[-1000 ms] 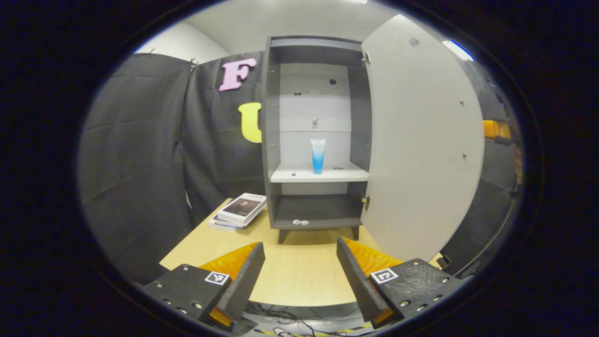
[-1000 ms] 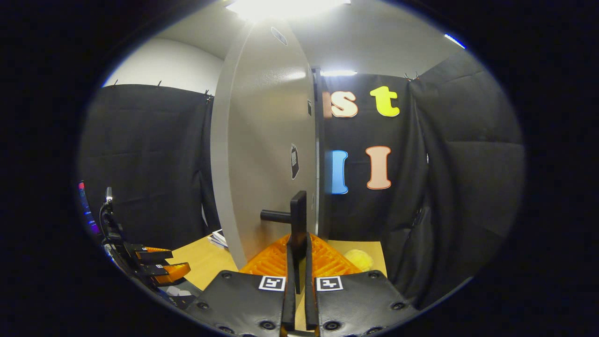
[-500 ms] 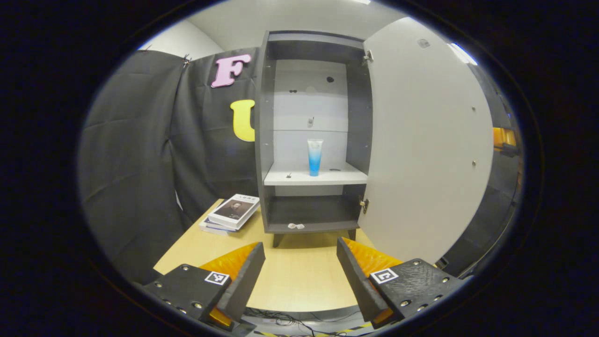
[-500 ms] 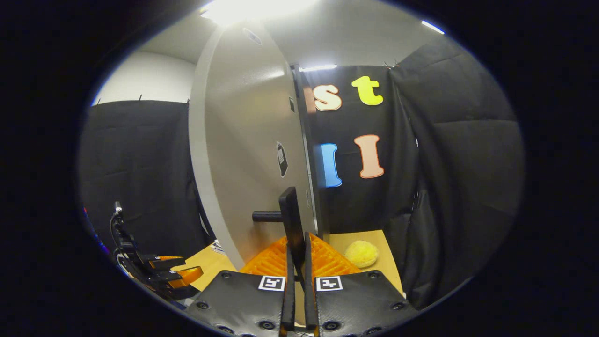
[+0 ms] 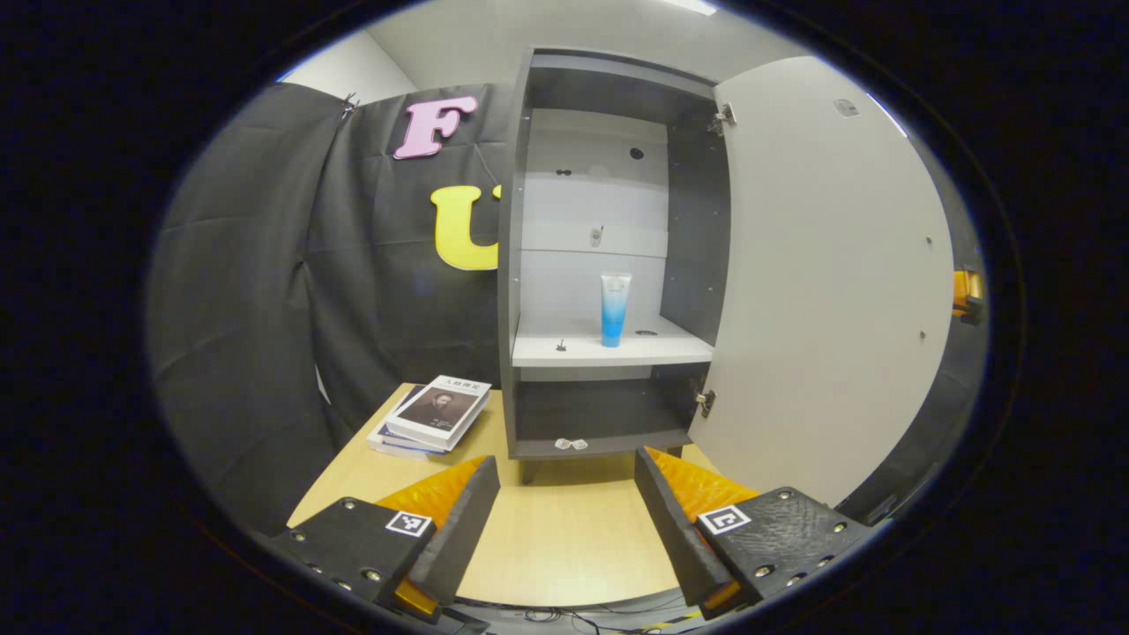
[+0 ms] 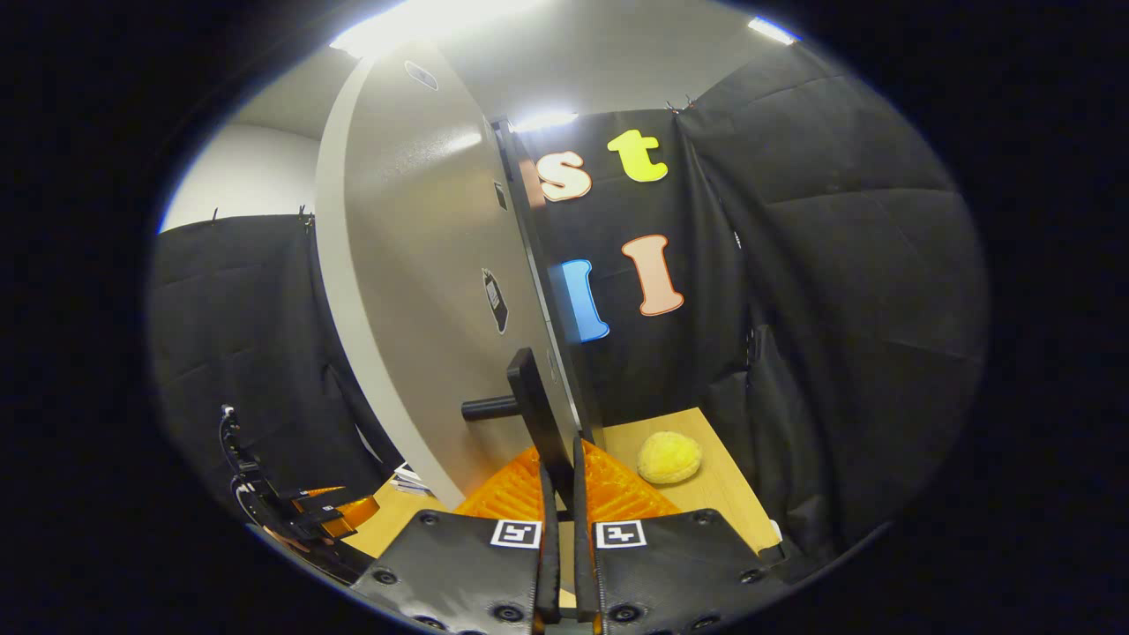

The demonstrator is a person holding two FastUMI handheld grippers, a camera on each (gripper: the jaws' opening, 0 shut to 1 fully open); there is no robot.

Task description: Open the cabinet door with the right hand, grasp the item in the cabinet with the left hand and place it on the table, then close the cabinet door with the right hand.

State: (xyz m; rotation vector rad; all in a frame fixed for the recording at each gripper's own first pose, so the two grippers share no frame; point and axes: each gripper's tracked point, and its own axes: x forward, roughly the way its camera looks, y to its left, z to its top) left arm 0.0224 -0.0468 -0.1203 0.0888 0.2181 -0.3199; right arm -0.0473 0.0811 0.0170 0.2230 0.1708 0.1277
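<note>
Cabinet stands on the counter, its door swung wide open to the right. We see the right tool clamped narrow on the door handle, both fingers pressing the bar. Left tool hangs wide open over the counter's near edge, well apart from the shelf.

Tube stands upright on that middle shelf, between the cabinet's side walls.

We judge the risks as follows:
- door drifts back if the right tool slackens, blocking the reach
- tube is tall and narrow, so a finger clipping it on entry could topple it
- left tool may strike the shelf edge or the side wall

Books and a yellow ball sit clear of the path.
</note>
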